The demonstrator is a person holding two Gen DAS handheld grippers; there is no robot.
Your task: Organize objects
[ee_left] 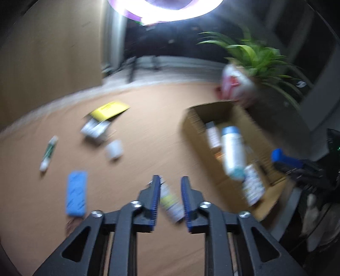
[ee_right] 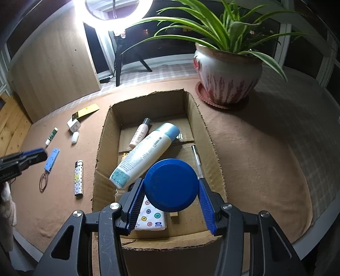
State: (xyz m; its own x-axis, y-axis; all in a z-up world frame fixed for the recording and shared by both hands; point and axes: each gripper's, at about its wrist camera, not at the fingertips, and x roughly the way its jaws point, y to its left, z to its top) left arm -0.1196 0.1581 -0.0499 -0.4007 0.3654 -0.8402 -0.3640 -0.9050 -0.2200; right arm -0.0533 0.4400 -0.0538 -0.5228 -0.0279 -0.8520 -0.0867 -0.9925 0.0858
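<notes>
My right gripper (ee_right: 171, 189) is shut on a round blue-lidded jar (ee_right: 171, 187) and holds it above the near end of the cardboard box (ee_right: 102, 140). In the box lie a white bottle with a light-blue cap (ee_right: 146, 152), a small pink bottle (ee_right: 139, 133), a pen (ee_right: 196, 159) and a tissue pack with coloured dots (ee_right: 152, 218). My left gripper (ee_left: 170, 195) is open, above a patterned lighter (ee_left: 171, 201) that lies on the table between its fingers. The lighter also shows in the right wrist view (ee_right: 78, 177). The left wrist view is motion-blurred.
On the brown table lie a blue flat case (ee_left: 76, 193), a green-and-white tube (ee_left: 48, 154), a small white object (ee_left: 114, 149), a white charger (ee_left: 95, 128) and a yellow card (ee_left: 109, 109). A potted plant (ee_right: 228, 72) stands behind the box. A ring light (ee_right: 115, 8) shines at the back.
</notes>
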